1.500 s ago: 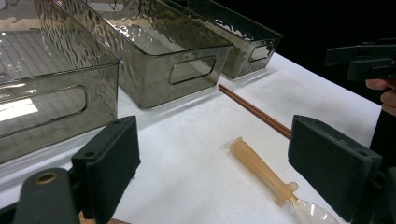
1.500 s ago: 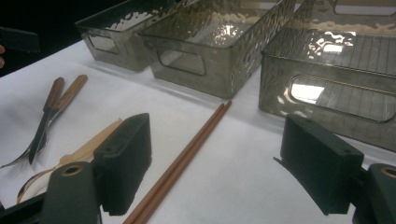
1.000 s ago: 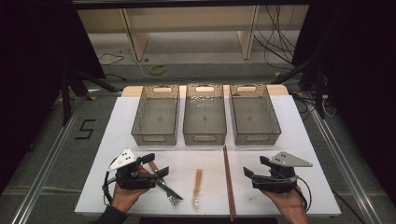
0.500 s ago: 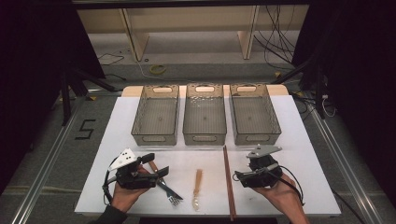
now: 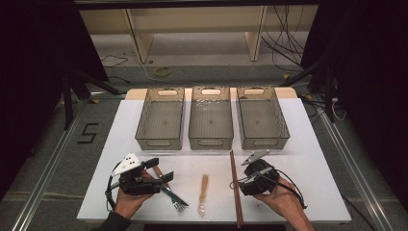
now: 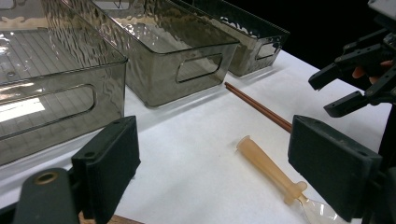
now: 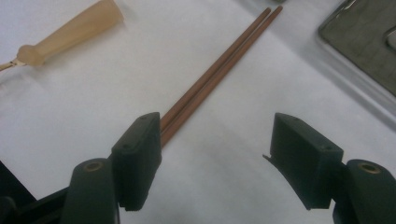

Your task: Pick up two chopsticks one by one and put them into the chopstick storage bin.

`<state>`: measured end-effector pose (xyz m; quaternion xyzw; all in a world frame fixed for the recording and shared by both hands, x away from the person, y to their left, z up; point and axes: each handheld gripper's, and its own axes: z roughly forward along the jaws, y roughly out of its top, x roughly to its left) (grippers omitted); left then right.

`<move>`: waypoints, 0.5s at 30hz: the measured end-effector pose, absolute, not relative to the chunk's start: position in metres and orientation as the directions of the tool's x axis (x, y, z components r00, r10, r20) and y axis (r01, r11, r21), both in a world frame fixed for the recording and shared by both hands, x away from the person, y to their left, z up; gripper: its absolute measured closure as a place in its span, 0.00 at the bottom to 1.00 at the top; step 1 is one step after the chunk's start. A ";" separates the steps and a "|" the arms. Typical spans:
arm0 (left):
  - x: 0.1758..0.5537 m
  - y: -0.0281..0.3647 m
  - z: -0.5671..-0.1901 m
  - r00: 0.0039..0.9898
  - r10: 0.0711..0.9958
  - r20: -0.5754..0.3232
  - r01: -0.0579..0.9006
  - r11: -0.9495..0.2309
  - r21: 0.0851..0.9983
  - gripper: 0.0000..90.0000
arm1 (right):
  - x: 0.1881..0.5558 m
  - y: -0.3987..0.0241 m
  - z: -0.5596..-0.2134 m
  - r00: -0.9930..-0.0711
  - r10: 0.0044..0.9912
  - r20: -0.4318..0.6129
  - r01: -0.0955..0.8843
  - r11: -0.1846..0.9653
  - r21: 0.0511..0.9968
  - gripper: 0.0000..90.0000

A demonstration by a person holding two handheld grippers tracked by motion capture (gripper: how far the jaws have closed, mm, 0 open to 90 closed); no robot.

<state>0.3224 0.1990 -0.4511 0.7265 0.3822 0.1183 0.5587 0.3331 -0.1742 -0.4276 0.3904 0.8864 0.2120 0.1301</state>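
A pair of brown chopsticks point(image 5: 234, 187) lies lengthwise on the white table point(image 5: 308, 163). My right gripper point(image 5: 238, 182) is beside them, pointing left at them. In the right gripper view the chopsticks point(image 7: 219, 67) run past the inner edge of the left jaw. The right gripper point(image 7: 215, 126) is open; its jaws have just been closing, and the pads press on nothing. A spoon point(image 5: 204, 190) with a beige handle lies left of the chopsticks. My left gripper point(image 5: 159, 169) is open over a wooden-handled fork point(image 5: 171, 195). The left gripper view shows the spoon point(image 6: 268, 168) ahead of its wide jaws point(image 6: 212, 135).
Three smoky clear bins stand in a row behind the cutlery: left point(image 5: 159, 142), middle point(image 5: 210, 142), right point(image 5: 263, 141). The chopsticks' far tip reaches close to the gap between the middle and right bins. The right gripper point(image 6: 355, 88) shows far off in the left gripper view.
My right gripper has moved left across the table to the chopsticks and turned toward them. The left gripper has stayed where it was.
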 end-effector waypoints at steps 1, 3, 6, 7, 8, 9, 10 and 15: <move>0.322 0.199 -0.451 0.680 0.688 -0.255 0.423 -0.083 0.902 0.18 | 0.333 -0.174 -0.428 -0.661 0.747 -0.065 0.637 0.605 0.477 0.39; 0.323 0.199 -0.451 0.679 0.688 -0.256 0.423 -0.082 0.902 0.18 | 0.334 -0.173 -0.431 -0.666 0.743 -0.063 0.641 0.614 0.460 0.39; 0.323 0.199 -0.451 0.679 0.688 -0.257 0.424 -0.081 0.902 0.18 | 0.335 -0.169 -0.437 -0.667 0.743 -0.052 0.656 0.620 0.430 0.40; 0.323 0.199 -0.451 0.679 0.687 -0.257 0.424 -0.081 0.902 0.18 | 0.336 -0.169 -0.439 -0.669 0.742 -0.037 0.661 0.617 0.428 0.41; 0.323 0.199 -0.451 0.679 0.687 -0.257 0.425 -0.082 0.902 0.18 | 0.336 -0.169 -0.439 -0.669 0.742 -0.037 0.661 0.617 0.428 0.41; 0.323 0.199 -0.451 0.680 0.687 -0.257 0.425 -0.083 0.902 0.18 | 0.337 -0.169 -0.440 -0.670 0.741 -0.029 0.662 0.615 0.428 0.41; 0.323 0.199 -0.451 0.680 0.687 -0.257 0.424 -0.083 0.902 0.18 | 0.338 -0.167 -0.442 -0.670 0.741 -0.028 0.666 0.618 0.418 0.41; 0.323 0.199 -0.451 0.680 0.686 -0.258 0.425 -0.083 0.901 0.18 | 0.342 -0.163 -0.447 -0.665 0.747 -0.012 0.682 0.614 0.396 0.43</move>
